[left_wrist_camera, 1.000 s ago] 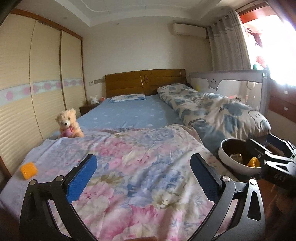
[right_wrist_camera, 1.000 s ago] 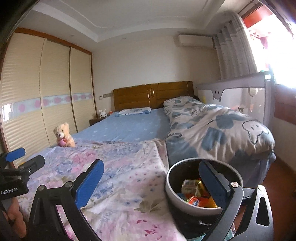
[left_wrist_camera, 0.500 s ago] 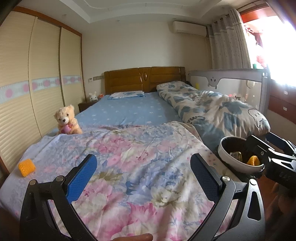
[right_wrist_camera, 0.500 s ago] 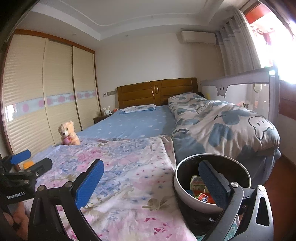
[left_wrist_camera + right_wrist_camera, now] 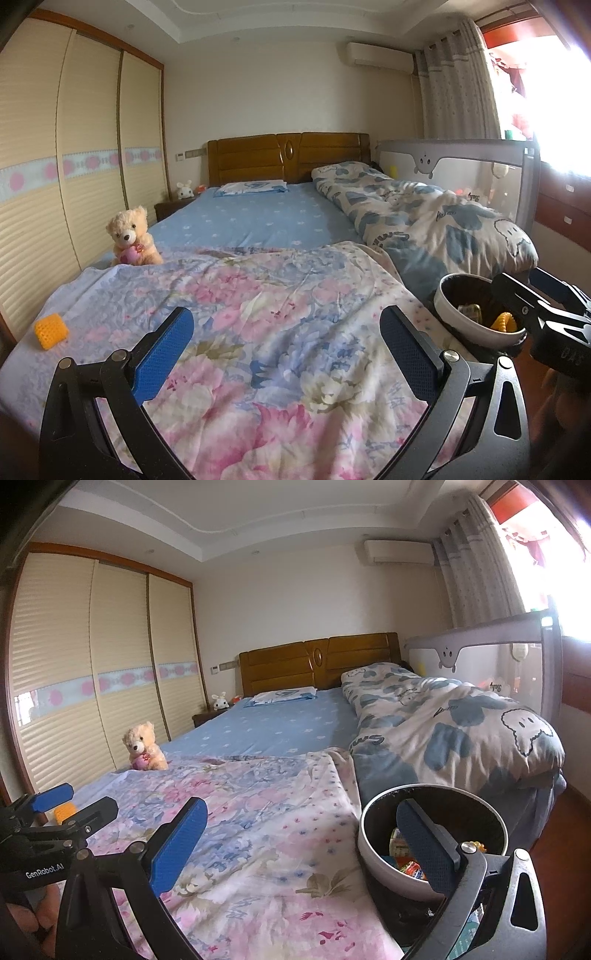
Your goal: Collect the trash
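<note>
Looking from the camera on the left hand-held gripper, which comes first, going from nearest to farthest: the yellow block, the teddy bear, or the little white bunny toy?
From the left hand-held gripper:
1. Yellow block, nearest, at the bed's left edge on the floral blanket.
2. Teddy bear, farther up the left side.
3. White bunny toy, farthest, on the nightstand by the headboard.

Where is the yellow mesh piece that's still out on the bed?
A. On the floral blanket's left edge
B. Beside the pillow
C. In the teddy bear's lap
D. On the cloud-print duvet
A: the yellow mesh piece lies on the floral blanket near its left edge, left of the open left tongs.
</note>
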{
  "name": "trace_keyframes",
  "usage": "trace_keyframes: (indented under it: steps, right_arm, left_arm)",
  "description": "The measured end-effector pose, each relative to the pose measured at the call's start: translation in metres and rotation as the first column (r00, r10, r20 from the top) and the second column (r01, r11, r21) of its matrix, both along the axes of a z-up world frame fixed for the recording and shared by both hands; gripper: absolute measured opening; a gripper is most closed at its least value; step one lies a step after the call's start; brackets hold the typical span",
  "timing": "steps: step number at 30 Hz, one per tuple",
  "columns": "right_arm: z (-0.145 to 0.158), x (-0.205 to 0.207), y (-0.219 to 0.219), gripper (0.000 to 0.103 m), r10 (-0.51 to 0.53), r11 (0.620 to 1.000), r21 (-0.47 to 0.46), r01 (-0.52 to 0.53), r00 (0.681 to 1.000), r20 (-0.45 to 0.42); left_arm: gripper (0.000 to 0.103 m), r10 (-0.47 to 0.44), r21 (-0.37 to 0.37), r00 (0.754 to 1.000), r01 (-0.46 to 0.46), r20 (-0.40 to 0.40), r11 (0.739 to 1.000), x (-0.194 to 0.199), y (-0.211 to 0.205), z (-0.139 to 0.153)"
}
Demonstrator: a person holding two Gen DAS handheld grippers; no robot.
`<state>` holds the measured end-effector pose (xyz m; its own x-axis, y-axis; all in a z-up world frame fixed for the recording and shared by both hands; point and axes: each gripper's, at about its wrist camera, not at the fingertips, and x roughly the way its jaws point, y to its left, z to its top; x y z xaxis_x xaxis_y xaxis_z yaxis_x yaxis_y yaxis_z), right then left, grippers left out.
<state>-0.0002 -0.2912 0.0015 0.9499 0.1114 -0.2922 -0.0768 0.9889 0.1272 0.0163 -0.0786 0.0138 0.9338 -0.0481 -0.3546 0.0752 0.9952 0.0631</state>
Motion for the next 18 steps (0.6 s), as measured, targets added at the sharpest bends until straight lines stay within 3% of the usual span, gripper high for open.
trace_keyframes:
  steps: [18]
  right_arm:
    - [-0.0012,-0.0001,0.0012,0.103,-0.002,1.0,0.002,0.002,1.0,-0.005]
  left_arm:
    - [0.103,-0.014,-0.005,1.0,0.013,-0.013,1.0,-0.0004,-0.0046,0.0001]
